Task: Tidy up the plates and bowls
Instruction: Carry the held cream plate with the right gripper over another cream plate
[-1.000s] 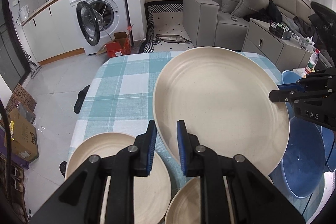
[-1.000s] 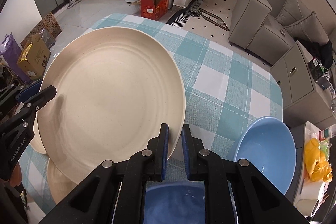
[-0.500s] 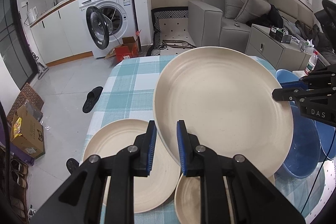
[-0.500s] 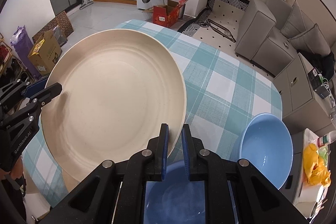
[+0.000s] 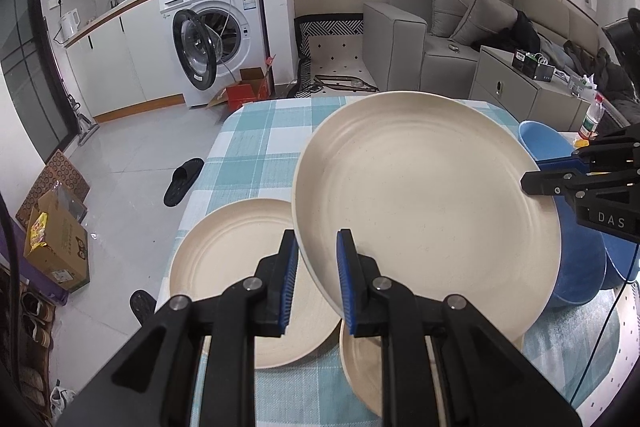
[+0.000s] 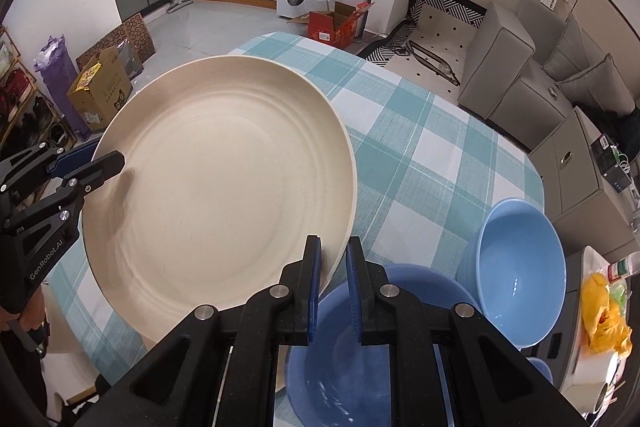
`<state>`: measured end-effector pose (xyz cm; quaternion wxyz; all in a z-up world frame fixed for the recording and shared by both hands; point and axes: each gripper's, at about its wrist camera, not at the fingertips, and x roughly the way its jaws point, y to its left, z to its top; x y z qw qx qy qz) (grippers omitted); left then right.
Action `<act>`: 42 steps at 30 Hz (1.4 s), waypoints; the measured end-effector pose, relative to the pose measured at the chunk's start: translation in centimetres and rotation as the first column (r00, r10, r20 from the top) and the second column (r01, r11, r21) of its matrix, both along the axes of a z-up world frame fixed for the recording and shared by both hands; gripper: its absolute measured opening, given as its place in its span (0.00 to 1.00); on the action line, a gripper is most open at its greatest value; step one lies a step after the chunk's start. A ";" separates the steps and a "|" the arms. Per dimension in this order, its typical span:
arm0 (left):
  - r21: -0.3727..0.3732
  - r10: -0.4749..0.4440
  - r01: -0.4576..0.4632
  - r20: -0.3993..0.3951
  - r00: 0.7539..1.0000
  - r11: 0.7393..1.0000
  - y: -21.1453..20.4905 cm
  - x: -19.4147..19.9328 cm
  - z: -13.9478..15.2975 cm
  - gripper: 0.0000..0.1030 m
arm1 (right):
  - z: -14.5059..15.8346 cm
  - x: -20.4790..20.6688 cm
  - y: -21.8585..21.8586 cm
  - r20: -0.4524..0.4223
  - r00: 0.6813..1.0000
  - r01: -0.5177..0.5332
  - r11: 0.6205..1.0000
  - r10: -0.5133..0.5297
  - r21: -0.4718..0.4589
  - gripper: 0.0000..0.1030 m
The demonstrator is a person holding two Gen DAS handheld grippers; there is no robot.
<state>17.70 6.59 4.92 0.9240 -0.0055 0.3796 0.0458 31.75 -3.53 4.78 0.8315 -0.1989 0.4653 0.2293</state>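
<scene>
Two claws, left claw point(image 5: 316, 281) and right claw point(image 6: 333, 285), are pinching opposite rims of the large, stiff, smooth cream round plate point(image 5: 424, 211), probably light but slippery.

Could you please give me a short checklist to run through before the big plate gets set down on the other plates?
1. Left gripper clamped on the big cream plate rim: ok, jaws closed on the near edge.
2. Right gripper clamped on the opposite rim: ok.
3. Plate clear of the table: ok, it is held above the cloth, tilted.
4. Landing spot visible: ok, medium cream plate lies bare on the cloth below left.
5. Small cream plate free of the landing spot: cannot tell, it is mostly hidden under the held plate.
6. Blue bowls out of the path: ok, they sit to the right side.
</scene>
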 end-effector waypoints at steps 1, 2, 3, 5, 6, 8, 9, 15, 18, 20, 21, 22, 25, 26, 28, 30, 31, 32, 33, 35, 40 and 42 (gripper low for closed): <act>0.000 0.000 0.000 0.000 1.000 1.000 0.0 -0.3 -0.1 0.17 | 0.0 -0.3 0.1 0.001 1.000 -0.004 1.000 0.004 -0.001 0.12; 0.001 0.001 -0.001 -0.001 1.000 1.000 0.0 -0.5 -0.2 0.17 | -0.1 -0.6 0.1 0.000 1.000 -0.006 1.000 0.006 -0.001 0.12; -0.001 0.002 -0.002 -0.002 1.000 1.000 0.1 -0.6 -0.2 0.17 | -0.2 -0.9 0.1 -0.002 1.000 -0.008 1.000 0.008 0.000 0.12; 0.000 0.003 -0.003 -0.004 1.000 1.000 0.1 -1.0 -0.5 0.17 | -0.5 -1.4 0.1 -0.006 1.000 -0.012 1.000 0.012 -0.001 0.12; 0.004 0.002 -0.002 -0.006 1.000 1.000 0.1 -1.3 -0.7 0.17 | -0.7 -1.6 0.2 -0.007 1.000 -0.014 1.000 0.014 -0.002 0.12; 0.006 0.001 -0.001 -0.010 1.000 1.000 0.1 -1.8 -1.0 0.17 | -1.0 -2.1 0.2 -0.010 1.000 -0.017 1.000 0.017 -0.002 0.12; 0.006 0.000 0.000 -0.013 1.000 1.000 0.1 -2.1 -1.2 0.17 | -1.2 -2.4 0.3 -0.014 1.000 -0.018 1.000 0.018 0.000 0.12; 0.011 -0.002 0.002 -0.030 1.000 1.000 0.1 -3.3 -2.3 0.17 | -2.5 -3.8 0.4 -0.026 0.999 -0.028 1.000 0.028 -0.007 0.12; 0.013 0.000 0.001 -0.036 0.999 1.000 0.0 -3.7 -2.7 0.17 | -3.2 -4.3 0.5 -0.033 0.999 -0.032 0.999 0.031 -0.011 0.13; 0.015 0.001 0.000 -0.039 0.999 1.000 0.0 -3.9 -2.8 0.17 | -3.7 -4.6 0.5 -0.036 0.999 -0.034 0.999 0.033 -0.015 0.13; 0.015 -0.001 0.001 -0.039 0.999 1.000 0.0 -4.1 -2.9 0.17 | -3.9 -4.7 0.5 -0.037 0.999 -0.034 0.999 0.034 -0.015 0.13; 0.015 -0.002 0.002 -0.040 0.999 1.000 0.0 -4.2 -3.0 0.17 | -4.0 -4.8 0.5 -0.038 0.999 -0.035 0.999 0.035 -0.017 0.13; 0.015 -0.004 0.005 -0.043 0.999 1.000 0.0 -4.5 -3.2 0.17 | -4.4 -5.1 0.4 -0.041 0.999 -0.036 0.999 0.035 -0.017 0.13; 0.018 -0.007 0.007 -0.046 0.999 1.000 -0.1 -4.6 -3.4 0.17 | -4.5 -5.1 0.3 -0.041 0.999 -0.037 0.999 0.036 -0.018 0.13; 0.019 -0.007 0.008 -0.055 0.998 1.000 -0.1 -4.6 -3.7 0.17 | -4.7 -5.4 0.4 -0.043 0.998 -0.039 0.999 0.038 -0.021 0.13; 0.017 -0.009 0.011 -0.062 0.998 1.000 -0.1 -4.8 -4.1 0.17 | -5.0 -5.5 0.4 -0.045 0.998 -0.042 0.999 0.040 -0.024 0.13; 0.017 -0.011 0.012 -0.065 0.998 1.000 -0.1 -4.8 -4.2 0.17 | -5.1 -5.7 0.4 -0.047 0.998 -0.041 0.999 0.040 -0.025 0.13; 0.017 -0.012 0.013 -0.068 0.998 1.000 -0.1 -4.9 -4.4 0.17 | -5.4 -5.8 0.4 -0.051 0.998 -0.040 0.999 0.039 -0.028 0.13; 0.018 -0.013 0.014 -0.072 0.997 1.000 -0.2 -4.9 -4.5 0.17 | -5.6 -5.8 0.4 -0.053 0.998 -0.040 0.999 0.038 -0.030 0.13; 0.020 -0.015 0.016 -0.076 0.997 1.000 -0.3 -5.0 -4.7 0.17 | -5.9 -6.0 0.4 -0.055 0.998 -0.039 0.999 0.037 -0.036 0.13; 0.026 -0.024 0.027 -0.089 0.996 0.999 -0.4 -4.9 -5.1 0.17 | -7.0 -6.7 0.5 -0.056 0.998 -0.038 0.997 0.035 -0.059 0.13; 0.036 -0.023 0.026 -0.094 0.995 0.999 -0.5 -4.9 -5.4 0.17 | -7.2 -7.1 0.6 -0.048 0.998 -0.044 0.996 0.040 -0.075 0.14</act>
